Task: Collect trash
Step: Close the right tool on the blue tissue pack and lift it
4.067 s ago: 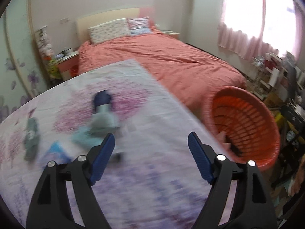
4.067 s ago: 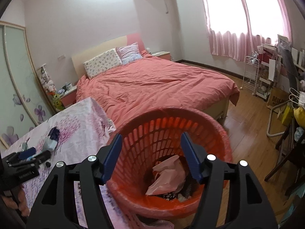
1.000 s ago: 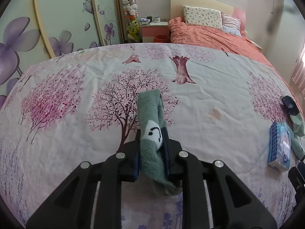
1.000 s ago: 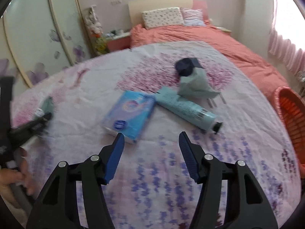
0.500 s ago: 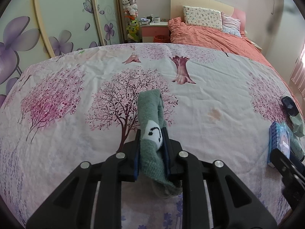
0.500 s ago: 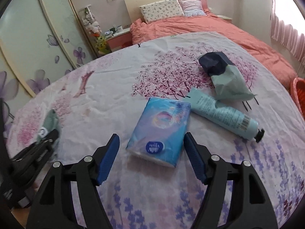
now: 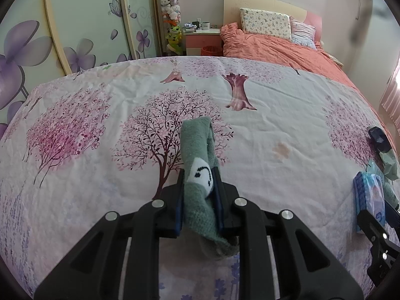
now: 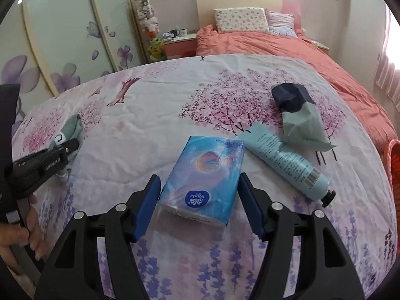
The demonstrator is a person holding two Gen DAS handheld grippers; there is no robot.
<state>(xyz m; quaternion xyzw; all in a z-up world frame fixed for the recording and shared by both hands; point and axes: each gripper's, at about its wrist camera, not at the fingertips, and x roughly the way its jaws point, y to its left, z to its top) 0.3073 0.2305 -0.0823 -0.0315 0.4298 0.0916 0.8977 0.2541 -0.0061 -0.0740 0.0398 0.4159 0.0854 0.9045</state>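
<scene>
Blue tissue pack [image 8: 202,180] now sits right between the right gripper [image 8: 198,206] fingers, which moved in over it and have just been closing a bit, not pinching yet. Left gripper [image 7: 198,200] stays clamped on the green sock [image 7: 198,165] over the floral bedspread [image 7: 100,115]. Grab looks imminent, I'd say.

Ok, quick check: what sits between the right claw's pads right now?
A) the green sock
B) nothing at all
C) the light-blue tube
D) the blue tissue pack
D: in the right wrist view the blue tissue pack lies between the right claw pads, which straddle it with small gaps each side.
</scene>
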